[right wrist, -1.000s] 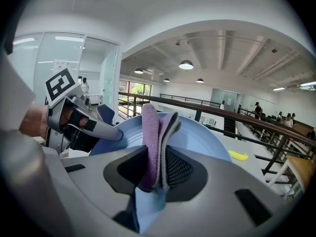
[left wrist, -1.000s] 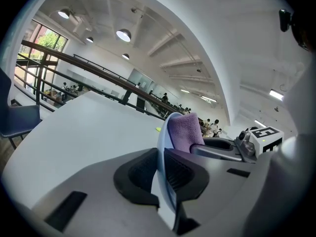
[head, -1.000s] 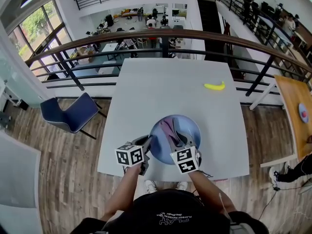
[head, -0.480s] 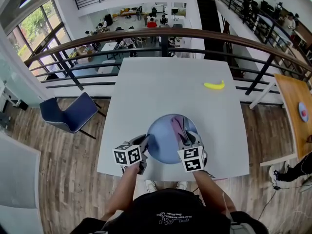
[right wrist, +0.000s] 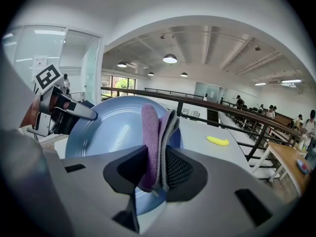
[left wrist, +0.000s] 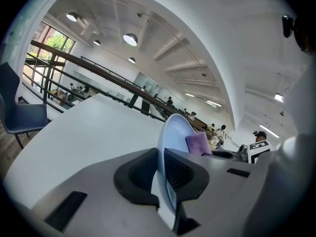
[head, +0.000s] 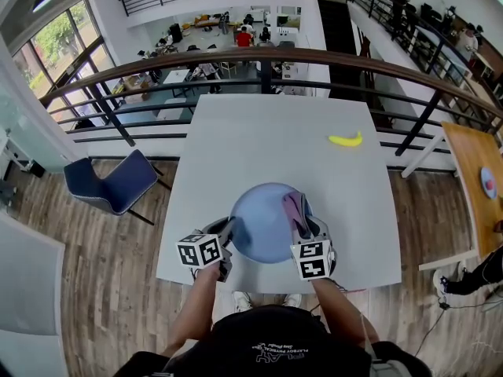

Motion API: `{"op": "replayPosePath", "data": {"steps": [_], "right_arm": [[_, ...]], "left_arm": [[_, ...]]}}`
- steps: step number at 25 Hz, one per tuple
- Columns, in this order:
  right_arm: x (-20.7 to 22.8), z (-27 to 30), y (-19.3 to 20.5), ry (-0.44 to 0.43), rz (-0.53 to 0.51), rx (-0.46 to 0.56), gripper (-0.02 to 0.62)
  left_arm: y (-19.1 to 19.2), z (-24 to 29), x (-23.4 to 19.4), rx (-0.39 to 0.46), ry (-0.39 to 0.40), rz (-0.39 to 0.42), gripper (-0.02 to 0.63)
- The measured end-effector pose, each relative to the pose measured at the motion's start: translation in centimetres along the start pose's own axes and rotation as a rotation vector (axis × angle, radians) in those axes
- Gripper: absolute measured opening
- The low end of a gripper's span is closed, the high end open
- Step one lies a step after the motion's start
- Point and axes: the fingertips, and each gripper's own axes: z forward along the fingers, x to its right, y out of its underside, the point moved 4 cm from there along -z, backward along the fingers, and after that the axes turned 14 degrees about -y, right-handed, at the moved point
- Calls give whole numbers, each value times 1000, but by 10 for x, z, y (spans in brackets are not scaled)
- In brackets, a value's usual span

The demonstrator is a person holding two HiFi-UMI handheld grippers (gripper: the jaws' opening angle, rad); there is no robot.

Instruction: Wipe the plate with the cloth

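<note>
Plate rim is clamped between the closed jaws of the left gripper [head: 230,228]. The blue plate [head: 263,222] is held over the near part of the white table [head: 259,132]. A folded purple cloth [head: 295,208] is pinched in the right gripper [head: 299,220], at the plate's right side. A banana [head: 346,139] is noted farther back, well apart.

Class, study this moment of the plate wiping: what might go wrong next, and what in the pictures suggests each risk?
1. The left gripper pinches the plate only at its rim; wiping pressure might twist it loose.
2. The plate is near the table's front edge, so a slip may send it to the floor.
3. The right gripper's folded cloth could drag free.
</note>
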Motion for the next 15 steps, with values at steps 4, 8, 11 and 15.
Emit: {"op": "replayPosePath", "data": {"steps": [4,8,11,15], "right_arm": [[-2,-1,0,-6,-5,5,104],[-10,-6,-7,-21,-10,24,104],[-31,-8,-17,-70,-38,51,104],[-71,-4,-22,-179,-84,65,104]], "left_arm": [[2,-2,-1,4,-13,0,41],[3,-1,-3,10,-24,-16,40],[1,-2,-7,14,-27,-37,38],[4,-5,-8,10,-31,-38,38]]}}
